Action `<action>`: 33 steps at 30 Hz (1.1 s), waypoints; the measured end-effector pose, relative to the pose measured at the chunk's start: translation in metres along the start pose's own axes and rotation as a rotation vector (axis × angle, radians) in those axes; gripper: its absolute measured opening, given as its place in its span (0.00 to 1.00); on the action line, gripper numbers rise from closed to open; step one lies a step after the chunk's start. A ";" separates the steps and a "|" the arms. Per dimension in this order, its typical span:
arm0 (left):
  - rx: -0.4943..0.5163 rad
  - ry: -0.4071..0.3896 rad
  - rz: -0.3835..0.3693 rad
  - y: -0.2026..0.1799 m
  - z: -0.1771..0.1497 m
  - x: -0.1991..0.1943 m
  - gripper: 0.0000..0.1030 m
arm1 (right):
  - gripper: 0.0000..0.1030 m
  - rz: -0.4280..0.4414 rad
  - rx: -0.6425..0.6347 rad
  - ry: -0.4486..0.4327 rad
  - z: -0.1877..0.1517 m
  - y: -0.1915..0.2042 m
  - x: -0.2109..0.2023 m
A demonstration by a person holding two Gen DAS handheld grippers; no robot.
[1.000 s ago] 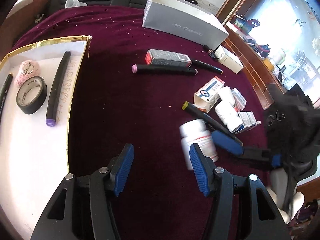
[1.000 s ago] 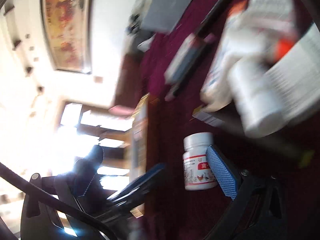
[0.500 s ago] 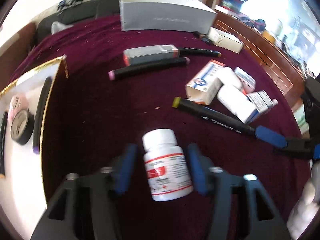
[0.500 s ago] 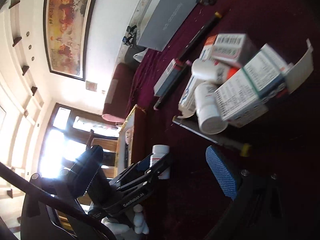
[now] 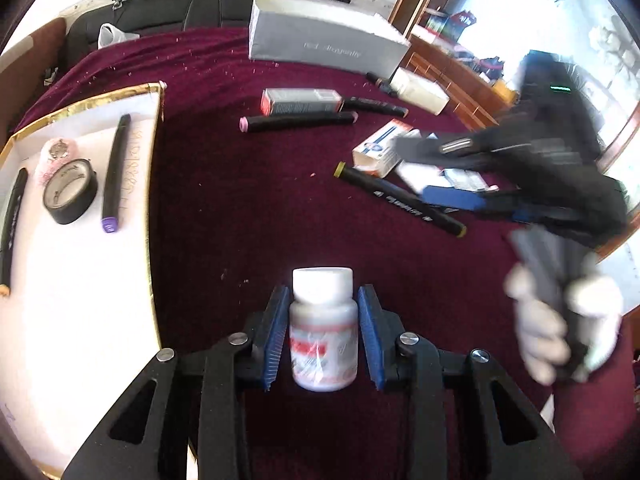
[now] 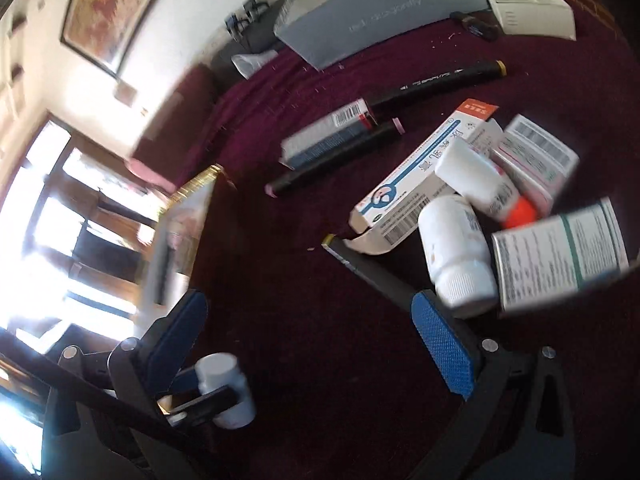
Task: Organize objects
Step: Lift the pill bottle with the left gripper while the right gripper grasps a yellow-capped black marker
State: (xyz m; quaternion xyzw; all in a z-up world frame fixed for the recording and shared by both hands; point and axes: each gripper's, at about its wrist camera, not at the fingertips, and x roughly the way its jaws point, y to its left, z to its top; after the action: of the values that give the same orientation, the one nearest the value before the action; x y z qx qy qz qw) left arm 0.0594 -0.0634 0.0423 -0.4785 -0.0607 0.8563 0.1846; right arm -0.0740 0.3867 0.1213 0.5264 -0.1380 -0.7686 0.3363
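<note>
The left hand-held gripper [image 5: 323, 330] grips a white bottle [image 5: 323, 330] between its blue pads, which have just been closing onto it; the bottle has a white cap and a red-and-white label too blurred to read, and it sits near the lower middle of the maroon tabletop [image 5: 248, 208]. To its left lies a white tray [image 5: 80, 300] with a gold rim, holding a roll of black tape [image 5: 70, 192], a purple-tipped marker [image 5: 114, 172] and another dark marker at the tray's left edge. The right hand-held gripper [image 6: 316, 332] stands wide open with nothing between its pads, held by a white-gloved hand [image 5: 560, 328] seen at the right of the left wrist view. Just beyond it a yellow-tipped marker [image 6: 372, 268] lies beside a pile of medicine boxes and bottles [image 6: 480, 208]; one blue-and-white box [image 6: 416, 176] carries Chinese print and a barcode. Farther off, a pink-tipped marker [image 5: 298, 123] lies just in front of a small grey box [image 5: 302, 102] with a red end. At the far edge a long grey box [image 5: 324, 38] bears faint lettering, not clearly legible.
</note>
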 end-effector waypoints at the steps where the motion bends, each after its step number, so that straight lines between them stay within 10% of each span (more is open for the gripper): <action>1: 0.004 -0.014 -0.006 0.000 -0.002 -0.006 0.29 | 0.97 -0.082 -0.044 0.000 0.004 0.005 0.006; 12: 0.030 -0.003 0.024 -0.006 -0.001 0.006 0.30 | 0.29 -0.399 -0.163 0.070 -0.008 0.013 0.027; 24: 0.069 0.011 0.128 -0.017 0.006 0.048 0.30 | 0.31 -0.537 -0.256 0.046 -0.020 0.031 0.034; 29: 0.038 0.022 0.058 -0.008 0.005 0.041 0.30 | 0.38 -0.504 -0.274 0.023 -0.026 0.030 0.031; 33: -0.004 0.009 -0.002 0.000 -0.002 0.026 0.29 | 0.17 -0.530 -0.250 -0.001 -0.029 0.031 0.027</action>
State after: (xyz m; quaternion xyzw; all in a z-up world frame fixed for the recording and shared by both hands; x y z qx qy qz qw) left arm 0.0486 -0.0537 0.0202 -0.4827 -0.0620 0.8539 0.1845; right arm -0.0421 0.3504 0.1073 0.4983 0.1000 -0.8409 0.1860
